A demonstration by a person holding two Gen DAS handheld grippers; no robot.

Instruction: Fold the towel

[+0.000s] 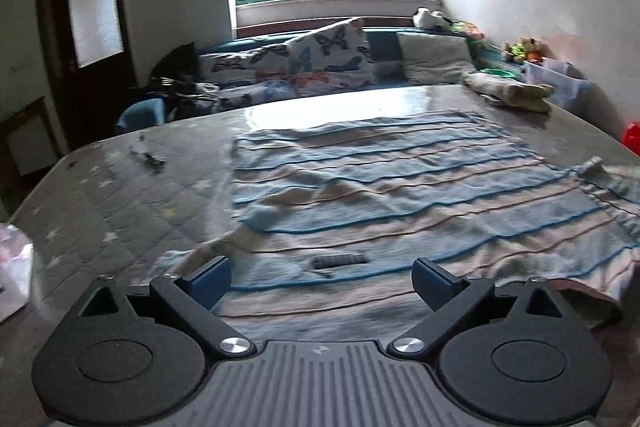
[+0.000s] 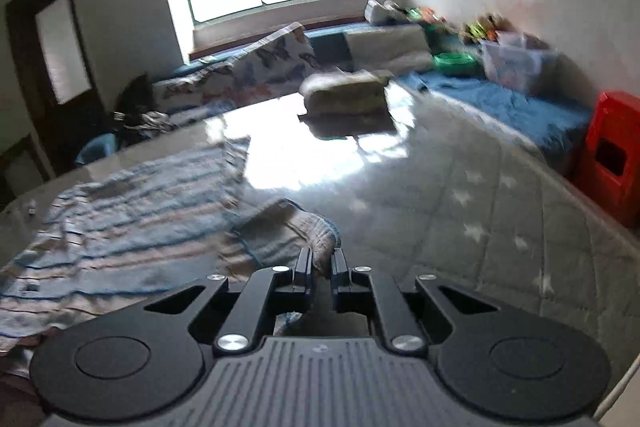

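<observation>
The blue-and-pink striped cotton towel (image 1: 400, 203) lies spread, wrinkled, on the grey quilted mattress (image 1: 104, 211). It looks soft, light and limp, so it will sag. The right gripper (image 2: 321, 263) pinches a towel corner at 12 o'clock; the left gripper (image 1: 322, 281) hovers with jaws wide apart, holding nothing, over the near edge, where I judge a good hold.

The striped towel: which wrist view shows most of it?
The left wrist view: the striped towel lies spread across the frame, most edges visible. The right wrist view shows it blurred at the left, with a corner pinched in the right gripper.
</observation>
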